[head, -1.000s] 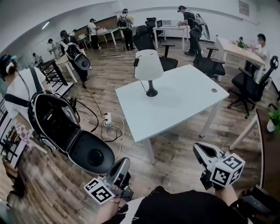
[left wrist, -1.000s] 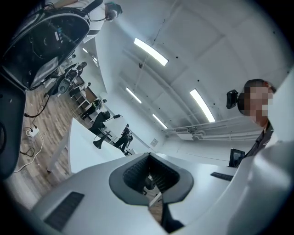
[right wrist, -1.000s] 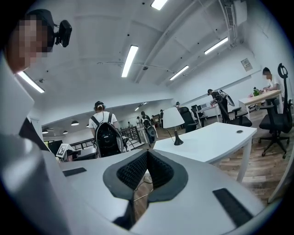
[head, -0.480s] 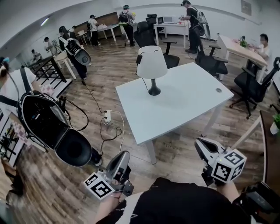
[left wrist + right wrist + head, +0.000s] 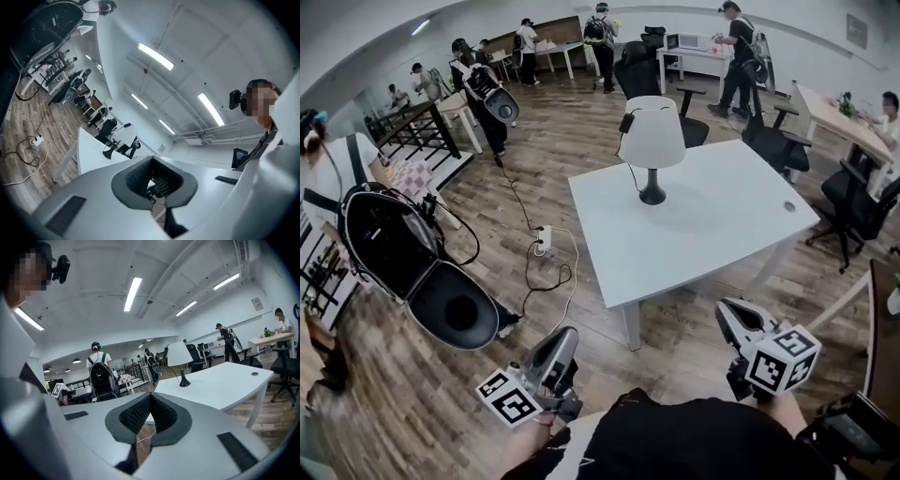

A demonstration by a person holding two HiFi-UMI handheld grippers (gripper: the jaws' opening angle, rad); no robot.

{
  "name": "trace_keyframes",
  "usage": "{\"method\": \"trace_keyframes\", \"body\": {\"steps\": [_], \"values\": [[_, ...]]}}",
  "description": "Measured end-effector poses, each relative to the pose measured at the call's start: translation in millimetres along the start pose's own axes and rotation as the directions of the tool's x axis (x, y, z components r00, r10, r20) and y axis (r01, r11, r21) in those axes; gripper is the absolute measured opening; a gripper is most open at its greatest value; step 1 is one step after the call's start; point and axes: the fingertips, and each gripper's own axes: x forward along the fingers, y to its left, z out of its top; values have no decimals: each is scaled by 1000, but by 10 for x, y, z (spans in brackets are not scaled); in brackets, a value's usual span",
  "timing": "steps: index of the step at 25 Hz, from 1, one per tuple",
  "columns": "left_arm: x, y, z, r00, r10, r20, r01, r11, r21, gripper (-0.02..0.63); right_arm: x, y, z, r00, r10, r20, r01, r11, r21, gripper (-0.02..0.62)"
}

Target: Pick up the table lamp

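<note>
Two grippers have edged nearer in the head view: left gripper and right gripper, table lamp at the white counter's 11 o'clock corner (approach only, well apart). Left gripper view: fingers pressed together, empty. Right gripper view: likewise, lamp at 1 o'clock beyond them.

Table: centre of head view, ahead of both grippers.
Table lamp: upright on table, near far left corner.
Cable port: in tabletop, near right corner, well apart from lamp.
Left gripper: lower left, short of table's near edge.
Right gripper: lower right, short of near edge, well apart from lamp.
Power strip: on floor, left of table.
Person with backpack: left of power strip.
Office chair: behind table, beyond lamp.
</note>
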Motion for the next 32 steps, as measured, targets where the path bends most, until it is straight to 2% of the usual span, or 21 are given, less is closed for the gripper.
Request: {"method": "trace_keyframes", "body": {"steps": [4, 8, 15, 21, 32], "values": [[25, 27, -30, 1000, -11, -11, 11, 1000, -18, 12, 163, 153, 139, 999, 51, 20, -50, 998, -39, 12], [0, 95, -76, 1000, 1, -8, -1, 1000, -16, 12, 252, 211, 33, 998, 55, -25, -57, 994, -90, 12], [8, 181, -169, 999, 12, -34, -14, 998, -61, 12, 202, 157, -104, 998, 30, -53, -34, 997, -68, 12], [163, 175, -229, 998, 2, -65, -6, 998, -60, 12, 140, -17, -171, 998, -5, -56, 3, 999, -35, 12], [467, 221, -322, 996, -8, -84, 2, 997, -72, 14, 179, -265, -192, 998, -16, -63, 16, 1000, -3, 12]]}}
